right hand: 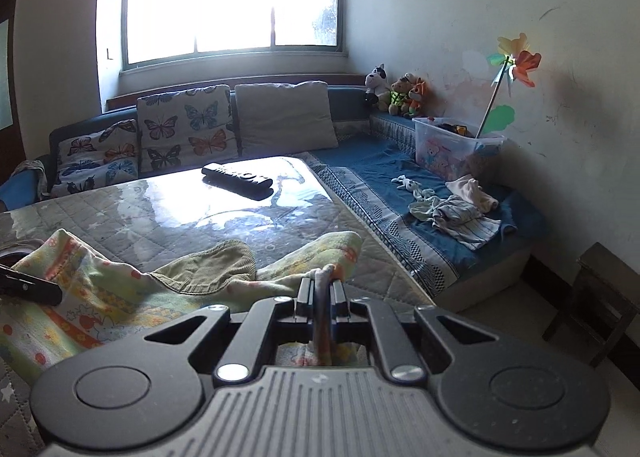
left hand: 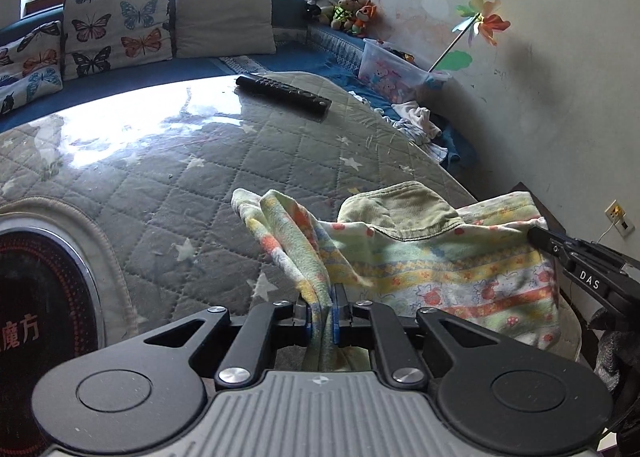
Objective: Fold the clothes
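Observation:
A small patterned garment [left hand: 440, 269] with yellow, orange and green stripes and an olive lining lies on the quilted grey table [left hand: 200, 185]. My left gripper [left hand: 322, 297] is shut on a bunched edge of it at the garment's left end. The right gripper [left hand: 576, 261] enters that view from the right, at the garment's far corner. In the right wrist view my right gripper [right hand: 322, 289] is shut on a fold of the same garment [right hand: 120, 289], and the left gripper's finger [right hand: 28, 285] shows at the left edge.
A black remote control [left hand: 284, 93] lies on the far part of the table. A round heater inset [left hand: 36, 297] sits at the left. Behind are a blue sofa with butterfly cushions [right hand: 184, 129], a clear toy box [right hand: 452, 149], loose clothes [right hand: 460, 213] and a dark stool [right hand: 600, 297].

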Demonstrator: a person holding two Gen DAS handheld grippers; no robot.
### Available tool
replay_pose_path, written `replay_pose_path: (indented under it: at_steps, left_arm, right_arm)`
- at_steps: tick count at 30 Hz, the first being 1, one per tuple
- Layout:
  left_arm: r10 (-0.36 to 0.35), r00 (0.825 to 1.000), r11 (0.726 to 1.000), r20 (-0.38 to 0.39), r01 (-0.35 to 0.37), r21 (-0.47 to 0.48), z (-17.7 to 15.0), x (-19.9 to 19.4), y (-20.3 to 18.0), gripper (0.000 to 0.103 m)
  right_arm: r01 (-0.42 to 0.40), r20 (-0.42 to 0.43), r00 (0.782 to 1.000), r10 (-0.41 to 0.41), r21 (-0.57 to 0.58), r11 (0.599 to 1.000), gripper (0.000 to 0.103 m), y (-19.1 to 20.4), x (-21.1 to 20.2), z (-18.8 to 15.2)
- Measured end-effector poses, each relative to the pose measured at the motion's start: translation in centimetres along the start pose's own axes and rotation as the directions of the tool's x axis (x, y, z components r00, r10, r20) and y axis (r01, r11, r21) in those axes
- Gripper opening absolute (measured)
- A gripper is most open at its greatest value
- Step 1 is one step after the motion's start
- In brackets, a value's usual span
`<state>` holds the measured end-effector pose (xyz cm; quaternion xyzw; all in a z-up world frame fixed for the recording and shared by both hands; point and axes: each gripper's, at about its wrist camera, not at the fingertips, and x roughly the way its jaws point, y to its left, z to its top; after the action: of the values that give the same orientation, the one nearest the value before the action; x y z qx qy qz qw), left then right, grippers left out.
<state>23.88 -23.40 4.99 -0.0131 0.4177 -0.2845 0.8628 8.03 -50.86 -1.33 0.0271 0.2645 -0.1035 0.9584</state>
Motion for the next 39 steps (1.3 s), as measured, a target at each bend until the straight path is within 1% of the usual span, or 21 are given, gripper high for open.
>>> replay_pose_path:
  at_steps: [8,19,27,36,39]
  left_arm:
    - [0.039,0.999,0.998,0.011,-0.039,0.043,0.5,-0.1,-1.1,0.01]
    - [0.062,0.998,0.995,-0.001,-0.062,0.072,0.5,0.8,-1.6,0.01]
    - [0.073,0.997,0.994,-0.021,-0.071,0.086,0.3,1.9,-1.7,0.011]
    - [0.118,0.992,0.987,-0.039,-0.113,0.11,-0.1,3.1,-1.6,0.017]
    - [0.133,0.99,0.985,-0.044,-0.127,0.119,-0.2,3.3,-1.7,0.023]
  right_arm:
    - [0.002,0.016,1.0,-0.002,-0.005,1.0,0.007,0.1,0.0,0.7]
    - [0.018,-0.01,1.0,-0.018,-0.001,1.0,0.007,0.1,1.2,0.3]
    - [0.046,-0.032,0.998,-0.046,0.006,0.999,0.007,0.0,1.9,0.3]
    - [0.069,-0.078,0.995,-0.068,0.008,0.998,0.008,0.1,3.2,-0.5]
    - [0.073,-0.095,0.993,-0.072,0.009,0.997,0.01,0.2,3.5,-0.9]
